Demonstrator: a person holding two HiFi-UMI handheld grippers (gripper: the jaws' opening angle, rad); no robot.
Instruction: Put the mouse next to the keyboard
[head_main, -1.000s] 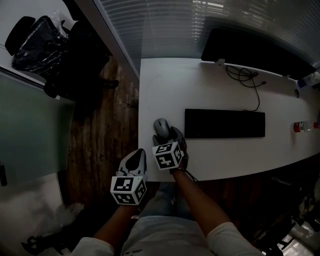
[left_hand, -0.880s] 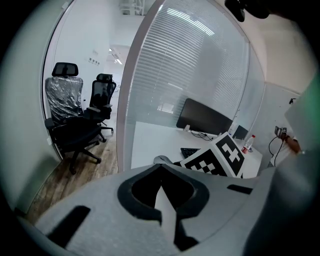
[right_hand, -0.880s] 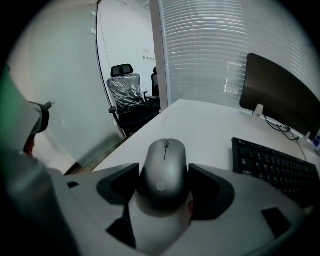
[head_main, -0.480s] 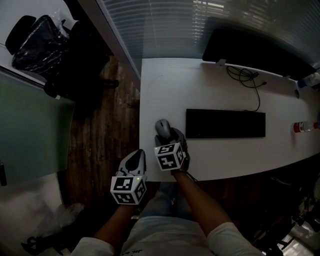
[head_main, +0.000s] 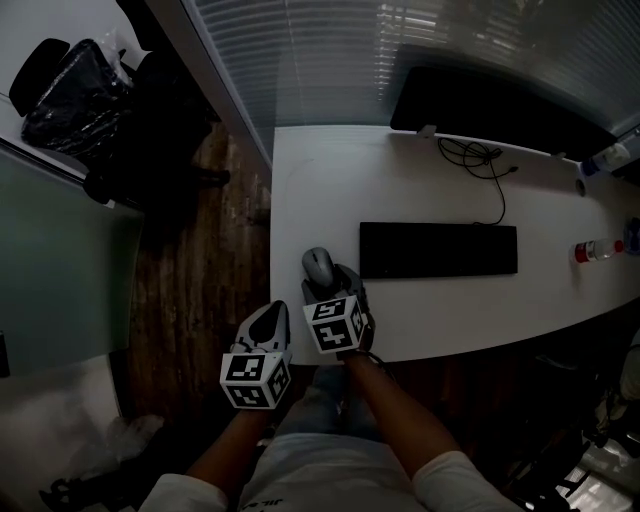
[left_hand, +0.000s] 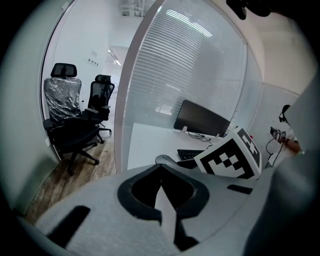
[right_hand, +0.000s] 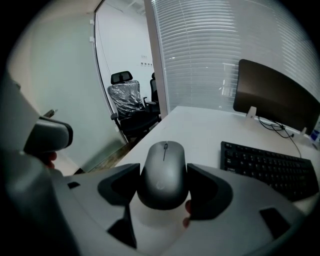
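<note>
Right gripper view: our right gripper (right_hand: 163, 184) clamps the mouse (right_hand: 163, 165) by its flanks, apparently resting on the desk (right_hand: 200, 125), left of the keyboard (right_hand: 270, 167). We judge it light, rigid, slippery. Left gripper (left_hand: 161, 189) jaws meet, empty.

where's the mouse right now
In the head view the mouse sits between the jaws of the right gripper, just left of the keyboard.

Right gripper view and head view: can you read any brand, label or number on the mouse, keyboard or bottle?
Nothing is legible.
Round logo on the mouse: too blurred to read.
Key legends on the keyboard: too small to read.
Label on the bottle: too small to read.
</note>
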